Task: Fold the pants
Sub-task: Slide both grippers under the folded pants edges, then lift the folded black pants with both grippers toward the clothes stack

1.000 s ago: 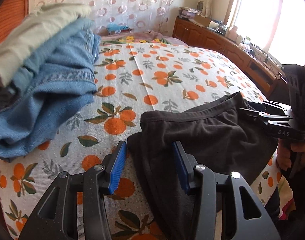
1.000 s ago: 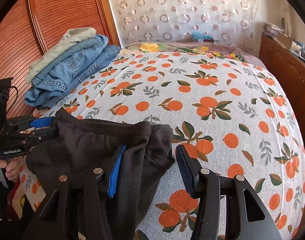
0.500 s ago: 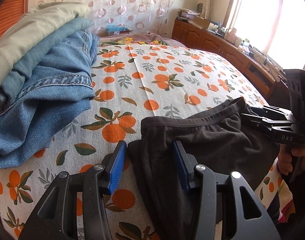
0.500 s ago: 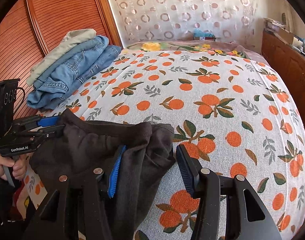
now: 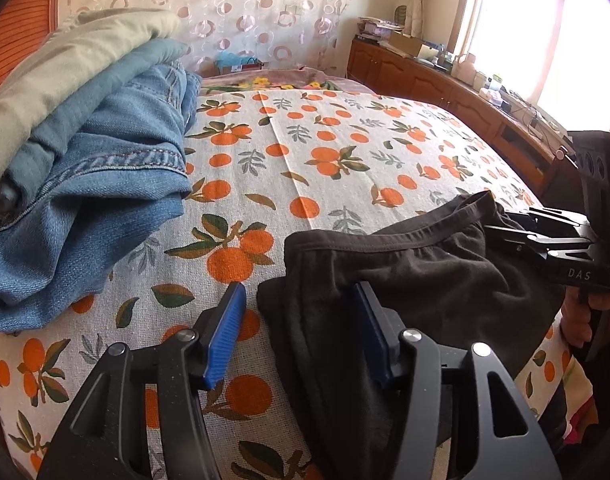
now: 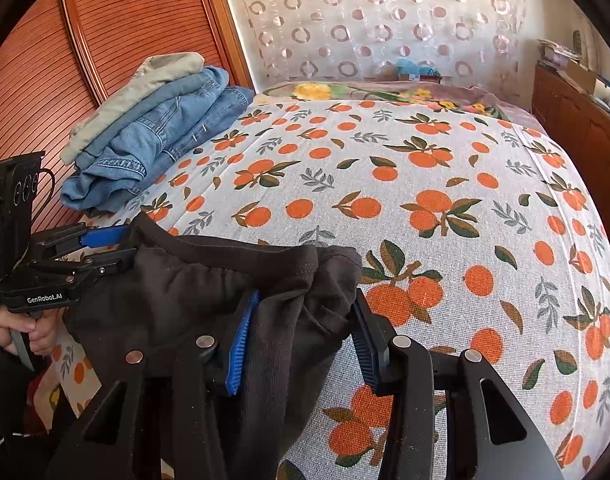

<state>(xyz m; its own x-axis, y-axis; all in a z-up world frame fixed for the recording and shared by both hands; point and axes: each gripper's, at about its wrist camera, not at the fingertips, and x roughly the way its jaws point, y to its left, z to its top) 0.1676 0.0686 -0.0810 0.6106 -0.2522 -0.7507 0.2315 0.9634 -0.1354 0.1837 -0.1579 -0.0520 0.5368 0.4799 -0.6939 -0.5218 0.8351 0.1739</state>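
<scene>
Black pants (image 5: 417,280) (image 6: 209,280) lie bunched at the near edge of the orange-print bed (image 5: 325,148) (image 6: 425,184), waistband facing away. My left gripper (image 5: 297,330) (image 6: 127,246) straddles their left corner. Its jaws are opening, and the left blue pad (image 5: 225,332) stands clear of the cloth. My right gripper (image 6: 305,334) (image 5: 505,224) straddles the right corner. Its jaws are closing with a loose fold of cloth between them, not visibly pinched. A hand (image 5: 597,312) (image 6: 25,332) holds each gripper's handle.
A stack of folded blue jeans with a beige garment on top (image 5: 85,184) (image 6: 153,148) sits at the bed's left side by the slatted wooden doors (image 6: 105,40). A wooden cabinet (image 5: 445,84) runs under the window on the right. A patterned curtain hangs behind.
The left jaws stand slightly wider than before and the right jaws slightly narrower. Both hands and the pants have stayed about where they were.
</scene>
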